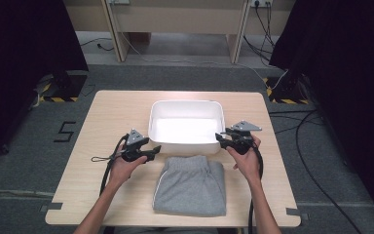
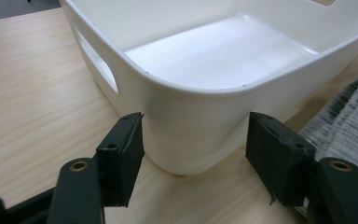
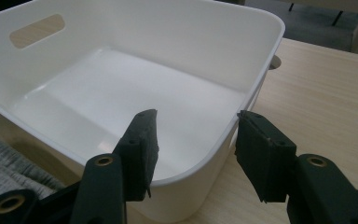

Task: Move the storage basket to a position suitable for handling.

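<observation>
- A light wooden table (image 1: 102,122) is seen from above at the centre of the high view, set on grey carpet with dark curtains at both edges of the frame.
- A white plastic tub (image 1: 185,108), empty and with cut-out handles in its end walls, is placed at the middle of the table, just above the centre of the frame.
- A pair of grey sweat shorts (image 1: 191,185), folded with the elastic waistband towards the tub, is laid below it, near the table's lower edge; whether the two touch cannot be told.
- The person's two forearms are brought in from the bottom of the frame, one to each side of the shorts.
- The left gripper (image 1: 155,150) is held at the tub's lower left corner. In the left gripper view its jaws are parted on either side of that rounded corner (image 2: 186,140), with a gap visible at each pad, so nothing is grasped.
- The right gripper (image 1: 220,138) is held at the tub's lower right corner. In the right gripper view its jaws are set astride the rim (image 3: 214,149), one inside the tub and one outside, with the pads clear of the wall.
</observation>
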`<state>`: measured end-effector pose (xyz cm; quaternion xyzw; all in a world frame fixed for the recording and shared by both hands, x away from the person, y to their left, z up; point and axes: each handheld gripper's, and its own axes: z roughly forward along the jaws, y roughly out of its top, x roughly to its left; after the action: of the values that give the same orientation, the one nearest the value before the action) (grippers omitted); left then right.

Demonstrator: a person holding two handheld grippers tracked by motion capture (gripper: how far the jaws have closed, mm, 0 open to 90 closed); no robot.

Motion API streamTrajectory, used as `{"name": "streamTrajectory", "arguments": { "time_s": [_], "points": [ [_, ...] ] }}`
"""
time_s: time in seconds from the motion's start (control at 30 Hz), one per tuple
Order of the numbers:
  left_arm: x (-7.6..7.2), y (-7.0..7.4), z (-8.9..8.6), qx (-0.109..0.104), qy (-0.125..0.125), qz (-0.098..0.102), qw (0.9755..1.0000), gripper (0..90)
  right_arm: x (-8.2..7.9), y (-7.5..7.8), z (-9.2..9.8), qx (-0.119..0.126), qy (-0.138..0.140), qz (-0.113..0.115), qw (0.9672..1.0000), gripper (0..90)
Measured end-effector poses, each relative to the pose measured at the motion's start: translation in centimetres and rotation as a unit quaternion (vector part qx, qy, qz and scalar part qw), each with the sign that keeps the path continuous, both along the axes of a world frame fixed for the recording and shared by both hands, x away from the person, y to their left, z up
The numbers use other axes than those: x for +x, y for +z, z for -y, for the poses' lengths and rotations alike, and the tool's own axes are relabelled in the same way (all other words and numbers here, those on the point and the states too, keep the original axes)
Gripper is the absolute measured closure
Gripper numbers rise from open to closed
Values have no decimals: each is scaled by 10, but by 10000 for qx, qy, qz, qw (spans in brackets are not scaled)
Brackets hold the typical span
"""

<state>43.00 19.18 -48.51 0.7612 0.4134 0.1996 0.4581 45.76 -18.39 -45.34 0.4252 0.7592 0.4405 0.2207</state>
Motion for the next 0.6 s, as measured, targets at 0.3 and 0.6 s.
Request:
{"name": "streamTrajectory", "arguments": {
  "time_s": [0.3,0.6],
  "points": [
    [-2,0,3,36,-100,37,9999,376,-2,1,4,-43,4,-33,10000,492],
    [-2,-1,6,22,-189,52,9998,375,-6,1,9,-64,-9,-26,10000,492]
  ]
}}
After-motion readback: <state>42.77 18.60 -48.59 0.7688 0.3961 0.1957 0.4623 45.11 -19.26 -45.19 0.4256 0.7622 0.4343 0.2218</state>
